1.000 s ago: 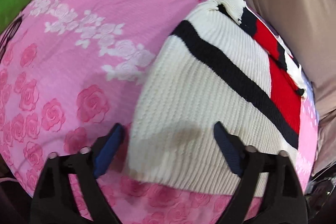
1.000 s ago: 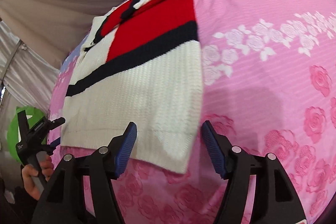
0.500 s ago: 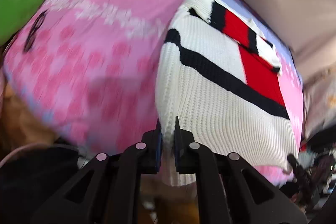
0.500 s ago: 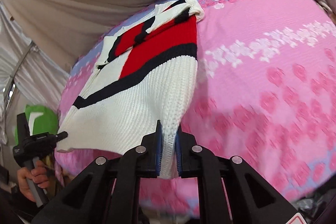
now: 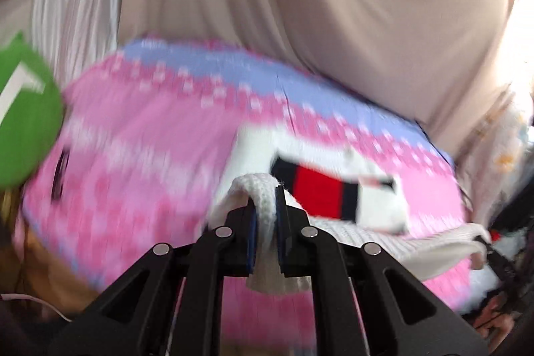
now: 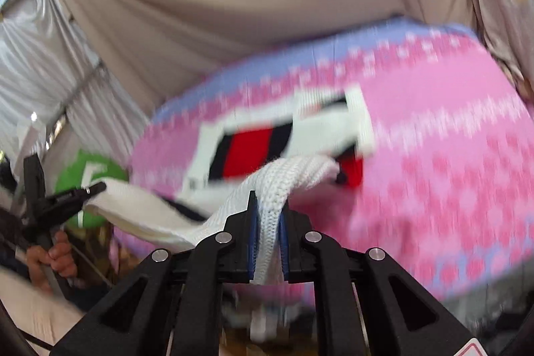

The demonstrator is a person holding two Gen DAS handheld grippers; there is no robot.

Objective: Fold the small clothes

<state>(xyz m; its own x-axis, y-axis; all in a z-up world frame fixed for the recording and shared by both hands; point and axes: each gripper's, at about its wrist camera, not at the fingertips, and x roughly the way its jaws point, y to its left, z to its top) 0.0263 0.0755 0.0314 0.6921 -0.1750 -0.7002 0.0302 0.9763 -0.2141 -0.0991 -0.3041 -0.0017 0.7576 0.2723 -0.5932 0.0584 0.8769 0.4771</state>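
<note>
Only right wrist view shows left gripper [image 6: 96,188] clamping sweater [image 6: 273,189].

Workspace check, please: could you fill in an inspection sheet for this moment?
Surface: pink floral bedspread, lilac far border.
Job's things: white knit sweater with red and dark stripes, near hem lifted off the bed.
Clutter: green round object at the bed's edge.
Grippers: left gripper and right gripper each shut on the hem.
Cables: thin pale cord, low in the left view.
Surroundings: beige curtain behind.
</note>
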